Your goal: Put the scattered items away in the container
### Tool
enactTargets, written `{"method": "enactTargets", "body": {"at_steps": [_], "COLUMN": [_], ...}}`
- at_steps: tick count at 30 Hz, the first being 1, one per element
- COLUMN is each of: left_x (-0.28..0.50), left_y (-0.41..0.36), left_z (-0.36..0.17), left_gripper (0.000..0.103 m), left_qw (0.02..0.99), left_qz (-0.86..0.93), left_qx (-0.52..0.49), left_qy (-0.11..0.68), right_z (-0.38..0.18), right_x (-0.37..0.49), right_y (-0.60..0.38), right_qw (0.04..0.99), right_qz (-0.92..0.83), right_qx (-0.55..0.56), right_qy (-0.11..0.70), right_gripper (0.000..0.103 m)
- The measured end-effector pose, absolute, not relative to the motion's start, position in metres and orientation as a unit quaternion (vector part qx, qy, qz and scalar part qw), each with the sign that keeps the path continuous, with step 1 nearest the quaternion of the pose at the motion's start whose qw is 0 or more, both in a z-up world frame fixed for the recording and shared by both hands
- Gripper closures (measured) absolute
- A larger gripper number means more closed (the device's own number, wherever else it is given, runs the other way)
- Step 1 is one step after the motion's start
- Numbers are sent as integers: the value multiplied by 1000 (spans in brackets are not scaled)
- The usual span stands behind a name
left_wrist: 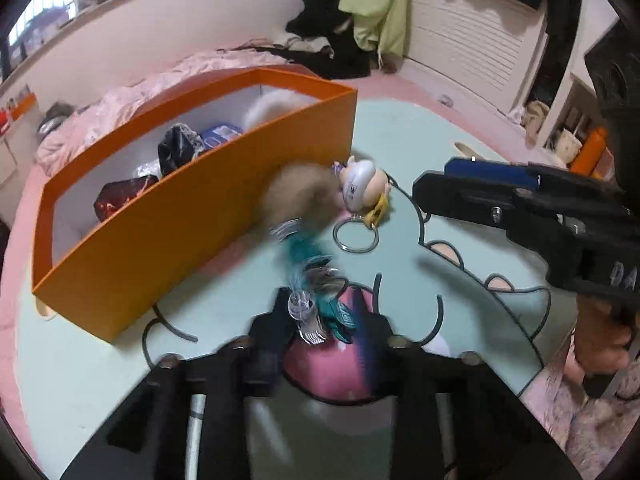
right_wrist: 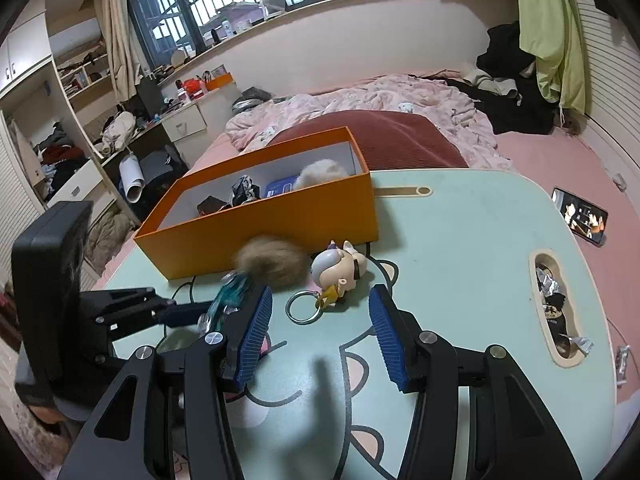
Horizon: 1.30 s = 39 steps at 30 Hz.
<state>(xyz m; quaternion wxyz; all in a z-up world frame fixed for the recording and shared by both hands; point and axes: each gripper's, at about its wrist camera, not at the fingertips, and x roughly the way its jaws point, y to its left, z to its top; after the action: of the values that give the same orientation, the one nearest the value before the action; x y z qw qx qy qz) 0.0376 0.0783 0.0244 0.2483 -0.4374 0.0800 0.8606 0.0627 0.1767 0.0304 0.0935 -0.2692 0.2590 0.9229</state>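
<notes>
Left tongs (left_wrist: 324,320) clamping teal tassel charm (left_wrist: 304,252), tan pompom (left_wrist: 300,196)

Soft daylight, fisheye warp, foreground blur.

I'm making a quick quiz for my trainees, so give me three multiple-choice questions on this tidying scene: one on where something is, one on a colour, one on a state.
1. Where does the figurine keychain lie?
A. Inside the box
B. On the table in front of the box
C. On the bed

2. What colour is the box outside?
A. Orange
B. Blue
C. Green

3. How do the left tongs stand?
A. Wide open over bare table
B. Shut on the teal hair clip
C. Shut on the keychain ring

Key:
1 B, the keychain rests on the mint table, just outside the box's near wall.
2 A, its outer walls are orange, the inside white.
3 B, the clip's teal end sits pinched between the closed fingers, its furry pompom trailing beyond.
</notes>
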Motion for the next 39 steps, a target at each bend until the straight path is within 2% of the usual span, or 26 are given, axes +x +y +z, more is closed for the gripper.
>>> {"method": "enactTargets", "body": {"at_steps": [2, 11, 19, 20, 21, 22, 23, 27, 32, 39], "left_x": [39, 49, -4, -13, -22, -29, -31, -8, 31, 9], "left_y": [67, 30, 6, 5, 4, 2, -1, -13, -26, -33], "left_z": [27, 72, 119, 118, 116, 111, 108, 93, 74, 55], "left_gripper": [83, 84, 84, 81, 74, 49, 36, 34, 34, 33], "left_qw": [259, 260, 222, 213, 205, 196, 189, 205, 115, 85], "left_qz": [860, 888, 916, 919, 919, 916, 914, 910, 938, 933], "left_qx": [-437, -380, -334, -332, -337, -349, -357, -357, -326, -351], "left_qy": [49, 8, -16, -15, -16, -21, -31, -59, -16, 14], "right_z": [30, 28, 28, 28, 28, 28, 28, 28, 25, 21], "right_x": [63, 61, 61, 61, 61, 61, 61, 62, 58, 54], "right_y": [177, 177, 177, 177, 177, 177, 177, 178, 175, 170], "right_qw": [95, 95, 96, 95, 95, 95, 95, 96, 98, 93], "right_qz": [922, 921, 920, 920, 920, 920, 920, 921, 919, 918], "right_qx": [-269, -271, -271, -271, -272, -272, -273, -272, -278, -287], "right_qy": [261, 263, 265, 265, 265, 265, 264, 263, 262, 258], "right_gripper": [51, 51, 51, 51, 51, 51, 51, 51, 51, 51]}}
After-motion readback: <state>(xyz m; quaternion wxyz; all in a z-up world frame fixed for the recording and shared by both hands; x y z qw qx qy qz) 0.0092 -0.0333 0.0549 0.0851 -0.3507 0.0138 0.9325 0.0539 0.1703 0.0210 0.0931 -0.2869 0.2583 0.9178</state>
